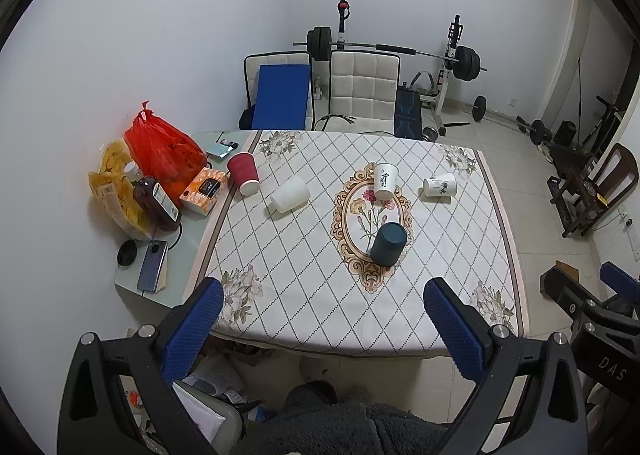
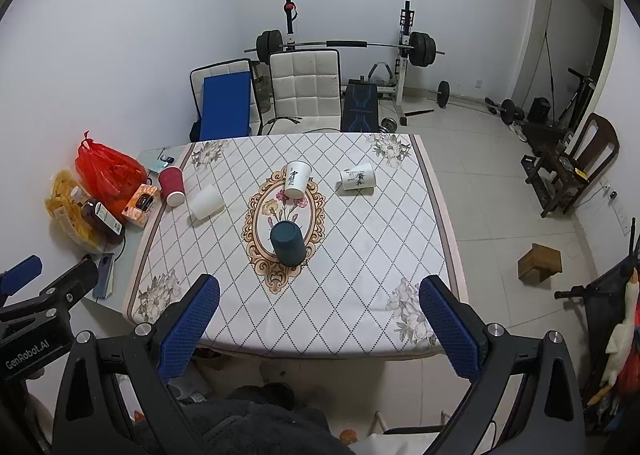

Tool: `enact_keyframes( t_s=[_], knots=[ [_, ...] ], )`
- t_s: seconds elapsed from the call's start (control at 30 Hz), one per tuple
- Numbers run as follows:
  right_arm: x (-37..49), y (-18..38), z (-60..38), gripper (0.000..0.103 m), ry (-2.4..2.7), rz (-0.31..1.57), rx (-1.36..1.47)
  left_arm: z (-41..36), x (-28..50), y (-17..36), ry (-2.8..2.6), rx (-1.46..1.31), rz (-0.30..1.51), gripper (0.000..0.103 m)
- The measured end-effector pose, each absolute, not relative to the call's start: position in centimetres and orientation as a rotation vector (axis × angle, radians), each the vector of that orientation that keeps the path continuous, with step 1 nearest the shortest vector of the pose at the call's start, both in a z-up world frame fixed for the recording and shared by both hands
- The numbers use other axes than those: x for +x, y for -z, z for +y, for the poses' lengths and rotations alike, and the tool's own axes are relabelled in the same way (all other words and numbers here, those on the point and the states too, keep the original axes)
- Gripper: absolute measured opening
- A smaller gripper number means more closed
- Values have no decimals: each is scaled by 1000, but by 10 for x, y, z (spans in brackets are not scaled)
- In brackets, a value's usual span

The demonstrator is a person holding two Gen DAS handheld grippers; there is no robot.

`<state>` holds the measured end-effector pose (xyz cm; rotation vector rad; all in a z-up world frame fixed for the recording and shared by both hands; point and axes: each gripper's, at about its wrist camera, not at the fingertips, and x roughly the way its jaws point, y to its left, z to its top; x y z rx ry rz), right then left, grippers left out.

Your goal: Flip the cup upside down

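Observation:
Several cups sit on the patterned tablecloth (image 1: 304, 279). A dark teal cup (image 1: 388, 243) (image 2: 288, 242) stands upside down at the centre. A white cup with black writing (image 1: 385, 181) (image 2: 297, 179) stands upside down behind it. A white printed cup (image 1: 440, 185) (image 2: 358, 177), a plain white cup (image 1: 290, 195) (image 2: 206, 202) and a red cup (image 1: 244, 173) (image 2: 172, 183) lie on their sides. My left gripper (image 1: 323, 295) and right gripper (image 2: 319, 291) are open and empty, held above the table's near edge.
At the table's left end lie a red bag (image 1: 164, 151), a bag of chips (image 1: 116, 191), a bottle (image 1: 154, 203), an orange box (image 1: 204, 191) and a phone (image 1: 152, 271). Chairs (image 1: 364, 89) and a barbell rack (image 1: 452, 63) stand behind. A wooden box (image 2: 540, 265) is on the floor.

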<state>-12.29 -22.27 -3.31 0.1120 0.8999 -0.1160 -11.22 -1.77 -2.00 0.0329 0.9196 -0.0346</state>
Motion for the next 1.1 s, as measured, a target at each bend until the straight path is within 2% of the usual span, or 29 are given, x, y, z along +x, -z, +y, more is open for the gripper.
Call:
enact_keyframes(
  t_s=[1.1],
  knots=[
    [-135,32,-218,102,120,903,86,-18,-118,22,43,16,938,103]
  ],
)
